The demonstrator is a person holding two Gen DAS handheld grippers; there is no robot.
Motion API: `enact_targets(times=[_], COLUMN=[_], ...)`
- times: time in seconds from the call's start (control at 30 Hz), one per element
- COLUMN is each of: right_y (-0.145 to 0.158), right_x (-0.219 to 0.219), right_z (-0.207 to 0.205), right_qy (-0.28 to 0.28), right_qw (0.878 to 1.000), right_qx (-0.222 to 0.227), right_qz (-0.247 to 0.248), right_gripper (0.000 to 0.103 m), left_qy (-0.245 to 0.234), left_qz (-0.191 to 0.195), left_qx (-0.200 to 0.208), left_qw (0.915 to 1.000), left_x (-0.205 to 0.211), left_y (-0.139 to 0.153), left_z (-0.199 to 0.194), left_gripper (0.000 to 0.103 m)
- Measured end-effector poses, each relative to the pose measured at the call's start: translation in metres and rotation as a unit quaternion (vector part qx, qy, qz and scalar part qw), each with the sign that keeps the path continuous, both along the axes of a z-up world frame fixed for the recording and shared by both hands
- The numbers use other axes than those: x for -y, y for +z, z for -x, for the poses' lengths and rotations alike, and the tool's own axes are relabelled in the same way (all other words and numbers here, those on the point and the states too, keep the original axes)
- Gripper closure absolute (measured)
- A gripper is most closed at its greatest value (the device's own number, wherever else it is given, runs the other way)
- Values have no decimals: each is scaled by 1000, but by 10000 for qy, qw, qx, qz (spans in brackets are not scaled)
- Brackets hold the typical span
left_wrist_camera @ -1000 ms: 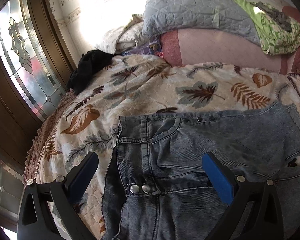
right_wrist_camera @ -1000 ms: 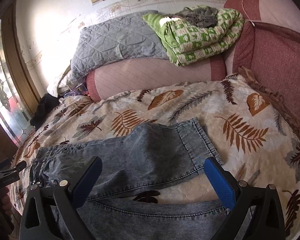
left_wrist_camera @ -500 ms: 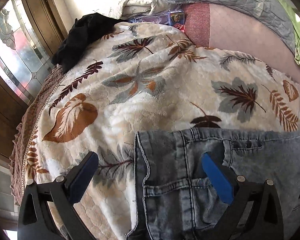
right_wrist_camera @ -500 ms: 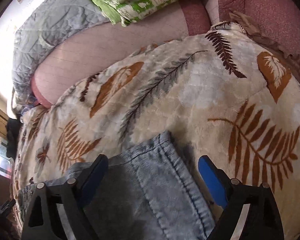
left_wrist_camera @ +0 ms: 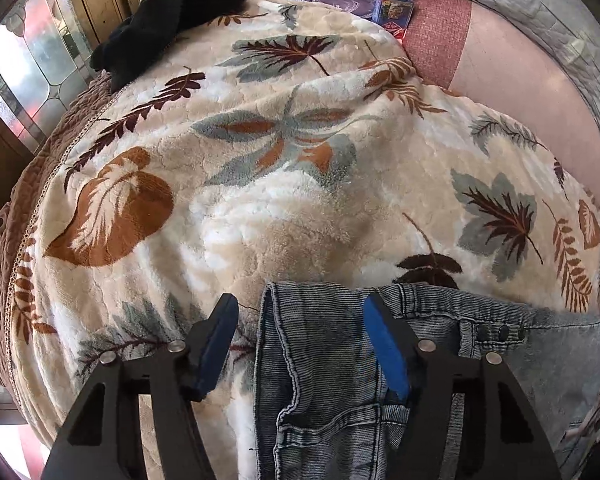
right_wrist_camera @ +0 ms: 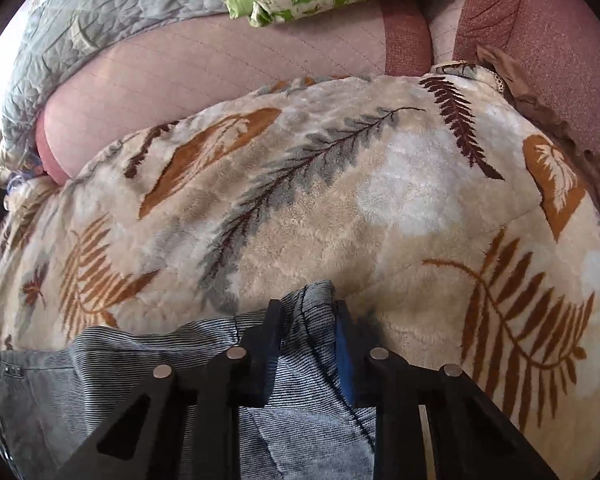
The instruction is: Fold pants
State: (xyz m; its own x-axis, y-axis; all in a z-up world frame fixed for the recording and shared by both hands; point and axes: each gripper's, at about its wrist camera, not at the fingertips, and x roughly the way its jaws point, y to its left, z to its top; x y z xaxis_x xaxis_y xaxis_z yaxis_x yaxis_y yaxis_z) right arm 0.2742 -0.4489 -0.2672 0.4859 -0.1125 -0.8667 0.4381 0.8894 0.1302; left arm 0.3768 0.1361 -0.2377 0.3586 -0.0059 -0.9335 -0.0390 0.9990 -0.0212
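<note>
Pants [left_wrist_camera: 320,380] of grey-blue denim spread flat on the leaf-print blanket [left_wrist_camera: 280,208], toward the bed's near edge; waistband end at the left, hem end at the right; left gripper [left_wrist_camera: 300,344] straddling the waistband corner, jaws apart and just closing, the corner between them but not yet pinched; further right, right gripper [right_wrist_camera: 306,332] jaws closing too, drawn nearly together on a puckered hem corner [right_wrist_camera: 312,300], apparently clamped on it; soft, limp, moderately heavy cloth, likely to sag and drag over the plush pile; best taken at thick seams, waistband and hem corners, both layers together, lifted evenly.
</note>
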Motion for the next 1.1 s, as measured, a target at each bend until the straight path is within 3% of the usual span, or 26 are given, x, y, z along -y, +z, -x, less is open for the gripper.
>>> enact_targets(times=[0.17, 0.23, 0.27, 0.3, 0.37, 0.53, 0.77, 0.97, 1.1], right_y=[1, 1, 1, 2, 5, 27, 85, 134, 141], right_x=[-2, -1, 0, 0, 0, 5, 27, 36, 33], right_z=[5, 6, 7, 8, 10, 26, 77, 141, 188], right_qy=[4, -46, -64, -78, -110, -169, -372, -510, -399], right_qw=[10000, 9999, 9999, 9998, 9994, 9979, 9896, 9751, 9721], right_qx=[10, 45, 72, 93, 182, 468, 1144, 1873, 1985], right_qz=[-41, -114, -133, -169, -261, -408, -793, -1069, -1185], right_gripper=[79, 79, 81, 81, 84, 86, 86, 86, 86], left_qy=[182, 174, 121, 39, -92, -237, -441, -613, -801], left_qz=[142, 210, 163, 70, 24, 73, 668, 934, 874], left_qx=[-170, -155, -163, -159, -137, 247, 1063, 1735, 2019], left_qw=[9996, 9995, 9997, 9998, 9999, 9994, 9911, 9785, 9722], left_x=[-8, -7, -4, 0, 3, 3, -7, -25, -37], left_y=[-13, -16, -17, -18, -21, -1, 77, 134, 144], left_z=[-7, -10, -12, -13, -13, -1, 36, 106, 170], left_gripper=[37, 50, 68, 77, 84, 91, 91, 91, 91])
